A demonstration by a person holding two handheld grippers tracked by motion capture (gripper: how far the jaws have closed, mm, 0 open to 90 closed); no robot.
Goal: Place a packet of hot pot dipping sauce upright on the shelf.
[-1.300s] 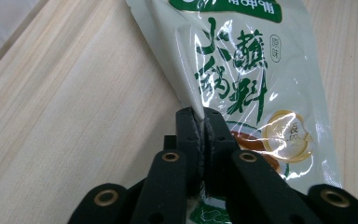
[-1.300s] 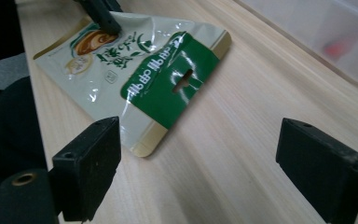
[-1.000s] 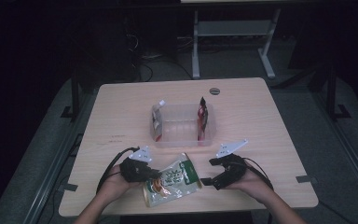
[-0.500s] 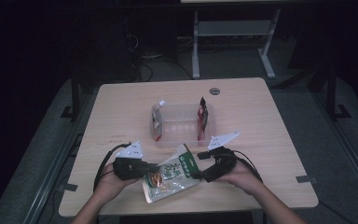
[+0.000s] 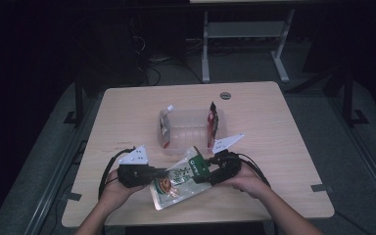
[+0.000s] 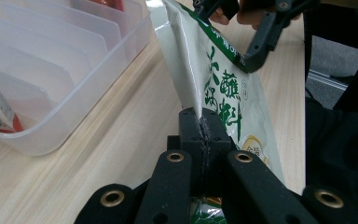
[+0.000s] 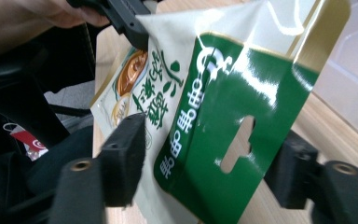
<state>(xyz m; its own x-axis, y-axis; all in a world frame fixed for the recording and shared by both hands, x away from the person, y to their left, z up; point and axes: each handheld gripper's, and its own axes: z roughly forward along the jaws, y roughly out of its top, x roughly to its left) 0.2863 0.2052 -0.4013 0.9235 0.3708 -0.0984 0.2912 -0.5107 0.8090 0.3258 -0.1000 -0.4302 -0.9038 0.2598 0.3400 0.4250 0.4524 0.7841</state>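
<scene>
- Pouch: light, limp, glossy, likely slippery; best held at its flat sealed edges.
- Left hand-held gripper: clamped on pouch edge.
- Right hand-held gripper: jaws just closing around the green header, not yet pressing.

The pouch lies near the table's front edge — just before the clear bin, between left gripper and right gripper.

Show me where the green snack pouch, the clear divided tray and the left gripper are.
green snack pouch (image 5: 178, 180), high view, on its printed front.
clear divided tray (image 5: 186, 145), high view, on its near wall.
left gripper (image 6: 204, 133), left gripper view, where the shut jaws pinch the pouch's edge.
</scene>
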